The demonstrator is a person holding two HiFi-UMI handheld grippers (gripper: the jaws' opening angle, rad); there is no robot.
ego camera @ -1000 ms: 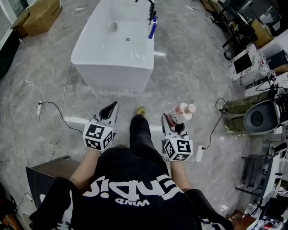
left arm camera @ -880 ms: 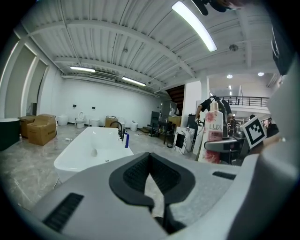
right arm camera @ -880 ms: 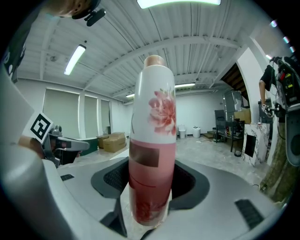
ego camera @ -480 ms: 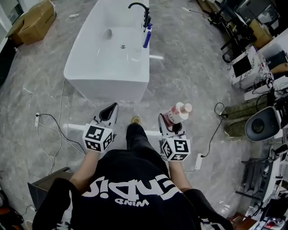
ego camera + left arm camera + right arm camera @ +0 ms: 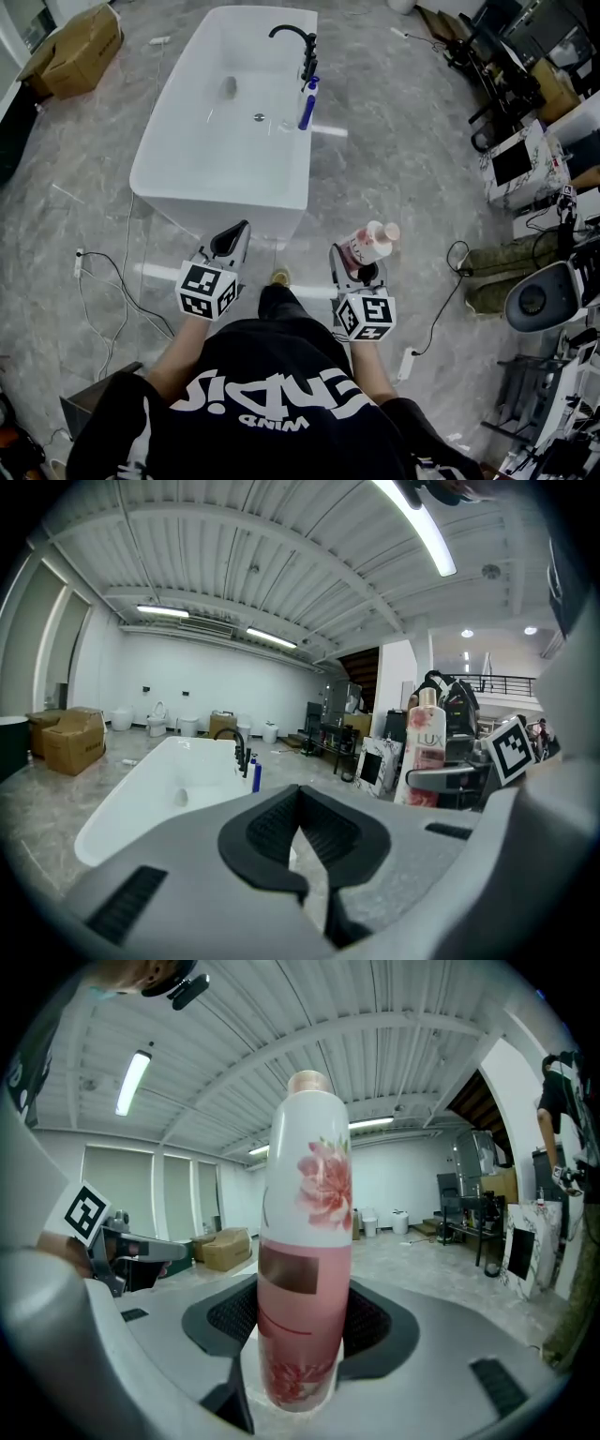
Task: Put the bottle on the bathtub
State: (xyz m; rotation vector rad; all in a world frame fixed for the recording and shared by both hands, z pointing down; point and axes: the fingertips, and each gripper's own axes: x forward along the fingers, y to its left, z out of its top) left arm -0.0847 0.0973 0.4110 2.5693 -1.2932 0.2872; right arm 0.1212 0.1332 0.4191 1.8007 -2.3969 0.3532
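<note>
Pink bottle (image 5: 300, 1241) clamped upright between right tongs (image 5: 295, 1349).

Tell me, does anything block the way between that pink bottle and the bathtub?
Nothing visible does. The right gripper holds the bottle, and only floor lies between it and the bathtub's near end.

Bright, even indoor light from ceiling tubes (image 5: 417, 527). Soft shadows on floor (image 5: 394, 159). White bathtub (image 5: 220, 197) near blown out. Gripper views: heavy fisheye, dark vignetted corners. bottle (image 5: 302, 1241) sharp; head view edges bowed.
</note>
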